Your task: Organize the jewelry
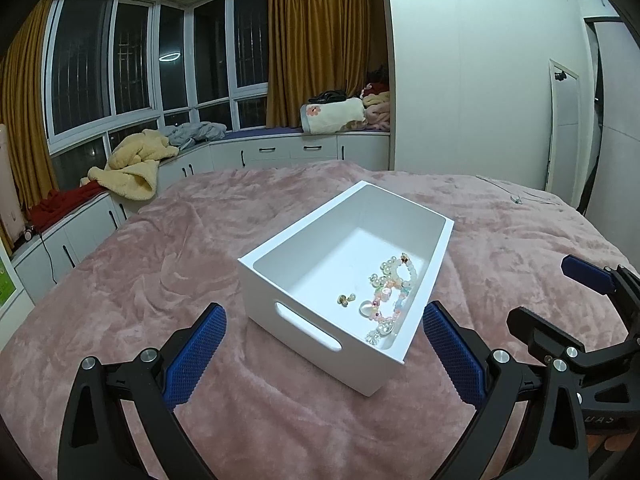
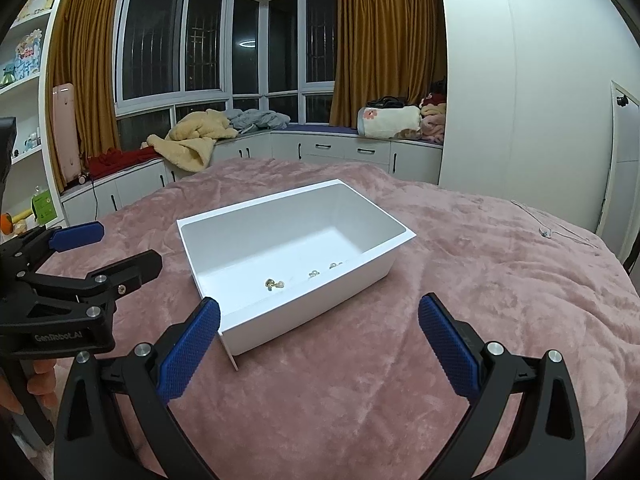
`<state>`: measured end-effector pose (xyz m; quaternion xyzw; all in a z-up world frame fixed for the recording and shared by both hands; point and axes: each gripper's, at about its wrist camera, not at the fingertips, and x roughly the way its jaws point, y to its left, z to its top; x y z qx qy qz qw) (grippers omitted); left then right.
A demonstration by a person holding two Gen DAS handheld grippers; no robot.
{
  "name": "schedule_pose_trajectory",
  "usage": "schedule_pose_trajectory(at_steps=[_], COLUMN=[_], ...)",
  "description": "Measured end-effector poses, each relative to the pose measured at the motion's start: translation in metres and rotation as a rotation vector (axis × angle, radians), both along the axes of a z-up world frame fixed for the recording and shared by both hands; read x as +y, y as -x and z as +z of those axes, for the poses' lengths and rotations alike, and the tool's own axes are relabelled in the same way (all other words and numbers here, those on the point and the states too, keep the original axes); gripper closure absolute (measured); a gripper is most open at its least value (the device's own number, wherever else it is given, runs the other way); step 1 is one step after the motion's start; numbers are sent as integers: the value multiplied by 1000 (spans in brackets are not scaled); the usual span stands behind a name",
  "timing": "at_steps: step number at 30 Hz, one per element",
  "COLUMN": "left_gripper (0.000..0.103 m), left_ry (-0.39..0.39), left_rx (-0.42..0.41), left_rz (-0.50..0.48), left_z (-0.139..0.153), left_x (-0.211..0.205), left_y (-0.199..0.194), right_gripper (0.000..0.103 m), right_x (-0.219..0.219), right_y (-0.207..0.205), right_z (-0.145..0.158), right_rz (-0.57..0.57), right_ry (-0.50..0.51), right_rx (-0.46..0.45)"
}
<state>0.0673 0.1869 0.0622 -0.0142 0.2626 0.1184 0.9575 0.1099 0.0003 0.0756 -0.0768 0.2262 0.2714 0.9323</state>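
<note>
A white plastic bin (image 1: 280, 280) sits on a bed covered with a pink plush blanket (image 1: 140, 272), its open top facing up and a slot handle cut into the near short wall. Inside, on the bin's floor, a heap of beaded bracelets (image 1: 390, 292) in pastel and pearl tones lies against one long wall, with a pair of small gold earrings (image 1: 346, 299) apart from the heap, nearer the middle of the floor. From the right wrist view the earrings (image 2: 273, 284) show on the floor while the near wall hides most of the beads.

The left gripper (image 1: 324, 344) hovers just short of the bin's handle end, its blue-padded fingers (image 1: 196, 356) spread wide and holding nothing. The right gripper (image 2: 320, 340) hangs beside the bin's long side, its jaws likewise wide apart and empty; one blue pad (image 2: 192, 344) sits close to the bin's near corner.

Behind the bed, gold curtains (image 2: 384, 48) frame dark windows, and a cream fleece throw (image 2: 192, 140) and other bedding lie on the white window-seat cabinets (image 2: 344, 152)
</note>
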Motion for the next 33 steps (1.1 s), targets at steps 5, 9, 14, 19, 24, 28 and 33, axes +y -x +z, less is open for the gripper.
schedule_pose_trajectory(at_steps=[5,9,14,19,24,28,33], left_gripper=[3,3,3,4,3,3,3], left_ry=[1,3,-6,-14,-16,-26,-20], left_rx=[0,-9,-13,-17,-18,-11,-3], left_rz=[-8,-13,-22,-23,-15,10,15], left_z=[-1,-2,-1,-2,-3,-2,-3], left_x=[0,1,-1,-2,-3,-1,1], left_y=[1,1,1,1,2,0,-2], right_gripper=[5,5,5,5,5,5,5], right_x=[1,1,2,1,1,1,0], right_y=[1,2,2,3,1,2,0], right_z=[0,-2,-3,-4,-5,-5,-6], right_rz=[-2,-3,-2,-4,-7,-9,-9], right_ry=[2,5,8,4,5,5,6], right_rx=[4,9,9,13,16,15,18])
